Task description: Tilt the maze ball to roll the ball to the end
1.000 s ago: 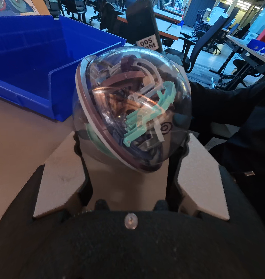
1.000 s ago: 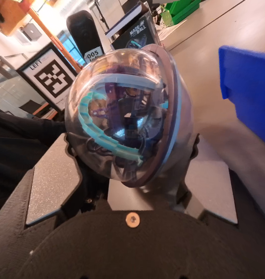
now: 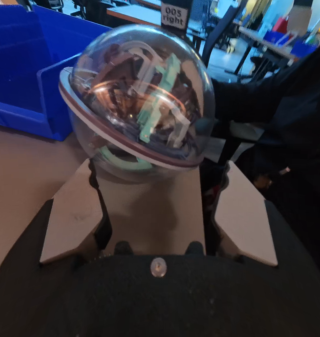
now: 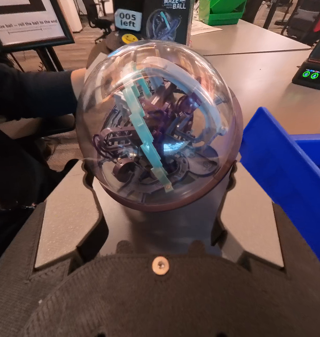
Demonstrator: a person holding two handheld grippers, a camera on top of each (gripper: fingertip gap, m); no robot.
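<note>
The maze ball (image 3: 137,102) is a clear sphere with teal, white and purple tracks inside and a dark red band round its middle. Both grippers hold it above the tan table (image 3: 18,182) from opposite sides. My left gripper (image 3: 159,169) is shut on its lower half; the band slopes down to the right. In the right wrist view the maze ball (image 4: 155,118) sits between the fingertips (image 4: 86,169) of my right gripper (image 4: 159,171), which is shut on it, with the band low and towards me. I cannot make out the small rolling ball inside.
A blue bin (image 3: 27,63) stands just left of the ball and shows close on the right in the right wrist view (image 4: 283,164). The person's dark sleeve (image 4: 27,91) reaches in. A dark box (image 4: 166,20), a framed sign (image 4: 27,23) and a device with green lights (image 4: 312,74) stand farther off.
The ball has been turned in both grasps: its band went from steep to nearly level in the left view and dropped low in the right view. Both views' backgrounds shifted.
</note>
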